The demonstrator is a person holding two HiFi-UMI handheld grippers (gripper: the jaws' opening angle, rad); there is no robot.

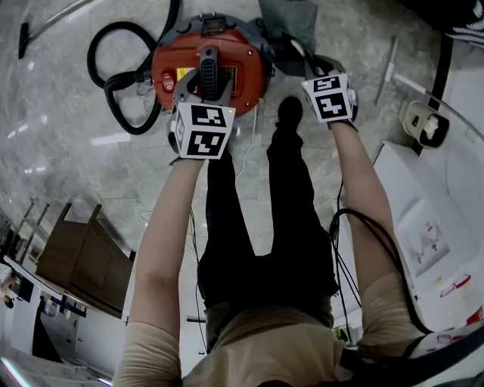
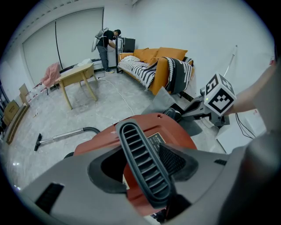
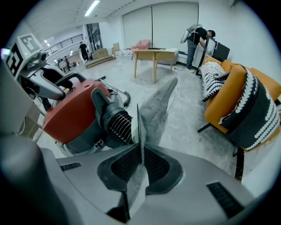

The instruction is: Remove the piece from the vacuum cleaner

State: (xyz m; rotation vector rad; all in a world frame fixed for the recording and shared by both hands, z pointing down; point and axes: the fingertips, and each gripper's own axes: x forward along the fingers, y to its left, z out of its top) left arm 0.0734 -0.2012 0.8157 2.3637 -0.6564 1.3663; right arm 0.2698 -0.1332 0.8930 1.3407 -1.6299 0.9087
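Thin grey mesh-textured piece (image 3: 154,112), edge-on

Bright, even light from a white ceiling strip lamp (image 3: 92,8) at eleven o'clock; fisheye edges bend and darken.

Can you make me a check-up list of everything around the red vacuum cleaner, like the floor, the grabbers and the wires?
Surface: grey marble floor; the vacuum stands on it.
Job's things: red vacuum cleaner with a black hose; grey mesh piece held up beside it.
Clutter: metal wand lying on the floor.
Grippers: left gripper closed on the vacuum's black handle; right gripper shut on the grey mesh piece.
Cables: black cable along the person's right arm; white cable on the floor.
Surroundings: orange sofa, wooden table, a second person by the far wall.
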